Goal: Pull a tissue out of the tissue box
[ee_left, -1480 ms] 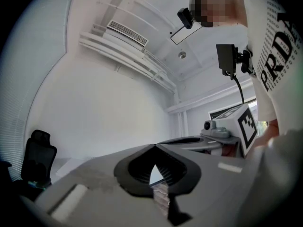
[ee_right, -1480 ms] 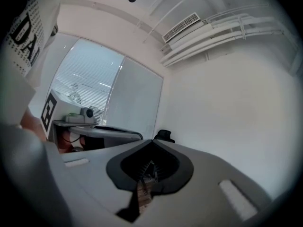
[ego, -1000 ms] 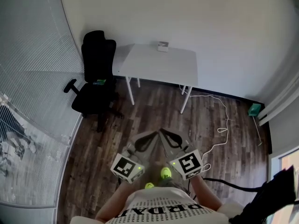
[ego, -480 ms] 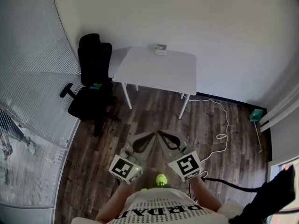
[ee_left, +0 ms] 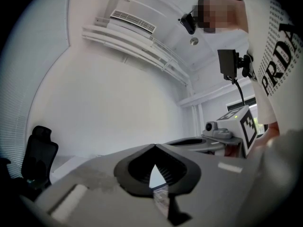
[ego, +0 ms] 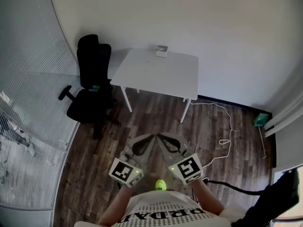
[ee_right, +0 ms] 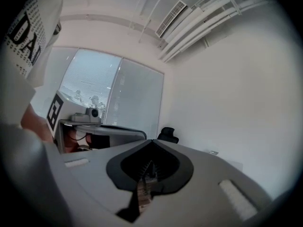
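Left gripper [ego: 150, 138]: grey jaws closed tip to tip in its own view [ee_left: 154, 146], nothing between them. Held low in front of the person's white printed shirt [ego: 163, 214], above the floor.

Right gripper [ego: 161, 137]: jaws likewise closed at the tips [ee_right: 151, 141], empty. The tips of the two grippers lie just beside each other and the bodies splay back toward the person in a V. Each black-and-white marker cube [ego: 125, 170] sits at the near end.

Below them: dark wood-plank floor [ego: 156, 122], with a thin white cable [ego: 226, 126] looping over it to the right.

Further out: white rectangular table [ego: 161, 74] on white legs, set against the pale wall [ego: 189, 18]. A black office chair [ego: 92, 79] stands just to its left.

Task item: small pale grey tissue box [ego: 162, 51] with a lighter top. It sits at the table's far edge, against the wall and well apart from both grippers. The right gripper view shows it as a small speck [ee_right: 214, 152] on the tabletop. Its longer side appears to run along the far edge, parallel to the wall. Too small to tell its opening or whether a tissue sticks out.
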A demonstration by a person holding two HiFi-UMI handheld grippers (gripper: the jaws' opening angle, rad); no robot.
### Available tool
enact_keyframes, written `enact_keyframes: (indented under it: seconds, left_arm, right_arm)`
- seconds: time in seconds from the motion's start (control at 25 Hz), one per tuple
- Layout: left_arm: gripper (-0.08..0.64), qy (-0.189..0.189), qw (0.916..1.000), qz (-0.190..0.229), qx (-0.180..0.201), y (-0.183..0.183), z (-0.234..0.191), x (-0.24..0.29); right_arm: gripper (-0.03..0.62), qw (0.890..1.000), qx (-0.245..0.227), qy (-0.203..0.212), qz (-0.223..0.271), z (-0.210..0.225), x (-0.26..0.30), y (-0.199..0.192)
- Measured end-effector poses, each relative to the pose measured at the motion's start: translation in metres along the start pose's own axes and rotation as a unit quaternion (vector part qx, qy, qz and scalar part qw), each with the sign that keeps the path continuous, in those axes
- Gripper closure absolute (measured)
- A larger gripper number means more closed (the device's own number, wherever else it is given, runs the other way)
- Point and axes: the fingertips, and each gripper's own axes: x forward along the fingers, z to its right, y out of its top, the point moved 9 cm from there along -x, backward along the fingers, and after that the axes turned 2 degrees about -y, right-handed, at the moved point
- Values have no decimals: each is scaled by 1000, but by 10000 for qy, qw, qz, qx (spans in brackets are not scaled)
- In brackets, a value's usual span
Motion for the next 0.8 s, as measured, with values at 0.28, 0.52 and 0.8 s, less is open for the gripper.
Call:
enact_keyframes:
  seconds: [0.28,0.52,0.8]
  left_arm:
    - [568,-10,10000,46,-49,-2,-13,26]
    - [568,1,9999,68,-144,-7,-50,38]
    - [568,-159,9994,176,-237,-5,-104,64]
  right_arm:
    - [584,10000,-18,-18,-91,26,11,-3]
    - [584,9998,-8,-41,-172,41,48,-8]
    - [584,9994,-28,-177,-296,67,96,-5]
